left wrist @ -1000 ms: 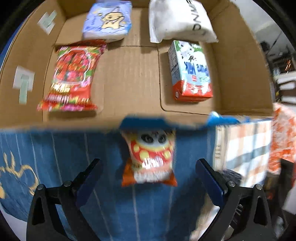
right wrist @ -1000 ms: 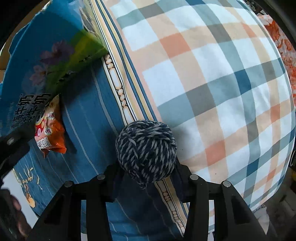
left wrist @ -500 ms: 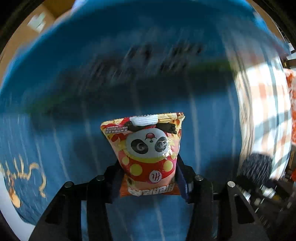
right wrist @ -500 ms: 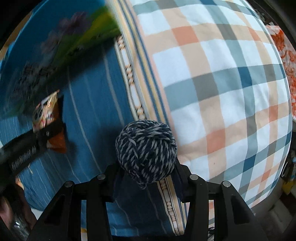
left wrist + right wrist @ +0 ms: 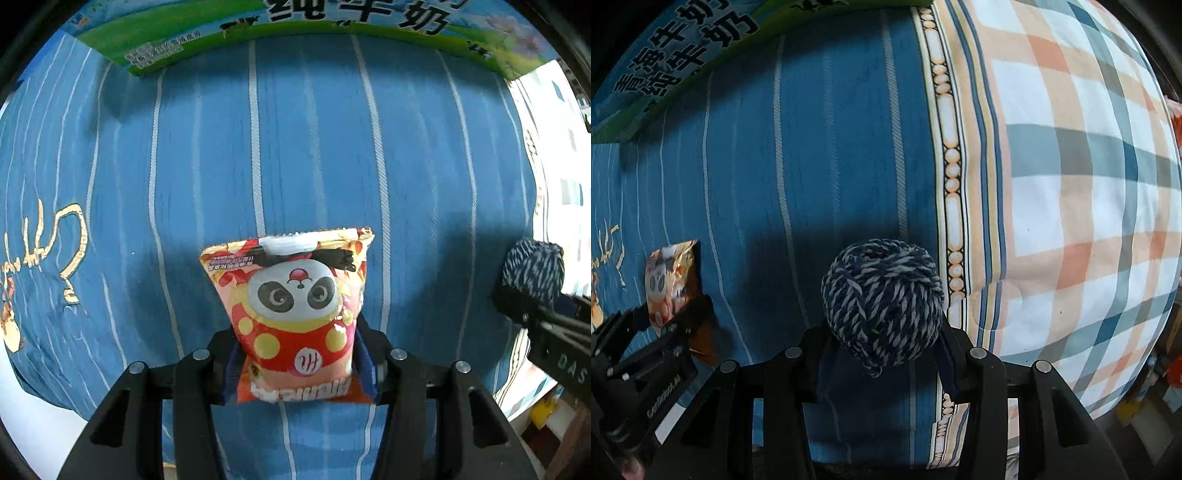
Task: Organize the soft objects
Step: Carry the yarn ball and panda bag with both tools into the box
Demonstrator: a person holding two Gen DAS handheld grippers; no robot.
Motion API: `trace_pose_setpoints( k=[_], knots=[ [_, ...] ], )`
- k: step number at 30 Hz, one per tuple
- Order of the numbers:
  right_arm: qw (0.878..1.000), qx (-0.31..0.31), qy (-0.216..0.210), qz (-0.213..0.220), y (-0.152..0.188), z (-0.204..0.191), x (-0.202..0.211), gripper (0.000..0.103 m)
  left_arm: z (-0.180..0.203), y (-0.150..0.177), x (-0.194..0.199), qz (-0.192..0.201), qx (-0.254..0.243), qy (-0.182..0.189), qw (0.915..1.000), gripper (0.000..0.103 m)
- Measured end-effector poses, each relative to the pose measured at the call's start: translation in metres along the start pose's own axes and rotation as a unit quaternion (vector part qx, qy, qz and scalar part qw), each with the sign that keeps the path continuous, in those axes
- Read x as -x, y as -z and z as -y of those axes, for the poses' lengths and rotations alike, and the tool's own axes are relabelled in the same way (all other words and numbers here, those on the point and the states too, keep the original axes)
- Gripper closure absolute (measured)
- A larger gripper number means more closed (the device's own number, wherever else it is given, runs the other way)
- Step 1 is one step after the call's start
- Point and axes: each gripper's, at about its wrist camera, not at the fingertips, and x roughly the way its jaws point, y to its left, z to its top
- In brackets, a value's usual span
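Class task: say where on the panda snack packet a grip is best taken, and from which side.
Grip the panda snack packet across its narrow lower half, coming from above: it tapers there, puffy above. The left tongs already pinch that part.

Snack bag (image 5: 295, 314): red and orange, yellow dots, white panda face with black eye patches, lower centre of the left view. Yarn ball (image 5: 882, 301): navy and pale grey twisted strands, lower centre of the right view. Cloth (image 5: 314, 147): blue with thin white stripes; gold embroidery at left. Quilt (image 5: 1071, 166): white, orange and grey-blue check, beaded cream border. Box (image 5: 295, 33), top edge: green and blue, black characters.
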Motion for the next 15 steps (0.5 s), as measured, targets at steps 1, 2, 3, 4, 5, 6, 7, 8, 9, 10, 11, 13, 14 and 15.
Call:
trace_pose_setpoints(
  k=[1,2,3,4,5,6,7,8,9,10,11,13,14,15],
  knots=[
    [1.0,-0.001,-0.002,-0.001,-0.002,0.0,0.0,0.055,-0.001,-0.003,-0.003,-0.003,0.006,0.002,1.0,0.053],
    [1.0,-0.002,-0.007,0.0,-0.007,0.001,0.005,0.055,0.003,-0.004,-0.014,-0.005,0.01,0.005,0.9999,0.053],
    [1.0,-0.004,-0.011,-0.002,-0.007,0.001,0.005,0.055,0.001,-0.007,-0.016,-0.005,0.015,0.009,0.9998,0.053],
    [1.0,-0.004,-0.014,-0.004,-0.007,0.001,0.003,0.055,0.001,-0.008,-0.016,-0.003,0.02,0.012,0.9997,0.053],
    [1.0,-0.005,-0.015,-0.005,-0.005,0.001,0.002,0.055,-0.002,-0.008,-0.018,-0.003,0.021,0.012,0.9997,0.053],
    [1.0,-0.004,-0.016,-0.005,-0.01,0.005,0.004,0.055,-0.002,-0.009,-0.018,-0.002,0.021,0.012,0.9997,0.053],
    [1.0,-0.002,-0.014,-0.005,-0.009,0.003,0.004,0.055,-0.001,-0.009,-0.019,0.0,0.022,0.012,0.9997,0.053],
    [1.0,0.0,-0.013,-0.005,-0.009,0.002,0.004,0.055,-0.006,-0.007,-0.02,0.001,0.023,0.012,0.9996,0.053],
    [1.0,0.002,-0.012,-0.005,-0.012,0.007,0.005,0.055,-0.006,-0.007,-0.021,0.003,0.025,0.012,0.9996,0.053],
    [1.0,0.003,-0.011,-0.005,-0.014,0.009,0.005,0.055,-0.009,-0.006,-0.021,0.004,0.026,0.012,0.9996,0.053],
    [1.0,0.005,-0.01,-0.006,-0.015,0.009,0.006,0.055,-0.01,-0.009,-0.02,0.005,0.028,0.013,0.9995,0.053],
    [1.0,0.008,-0.009,-0.008,-0.019,0.011,0.006,0.055,-0.014,-0.004,-0.015,0.008,0.03,0.012,0.9995,0.053],
    [1.0,0.009,-0.01,-0.009,-0.025,0.011,0.008,0.055,-0.017,-0.004,-0.015,0.009,0.03,0.011,0.9994,0.053],
    [1.0,0.01,-0.01,-0.011,-0.025,0.01,0.007,0.055,-0.016,-0.004,-0.014,0.01,0.031,0.011,0.9994,0.053]
  ],
)
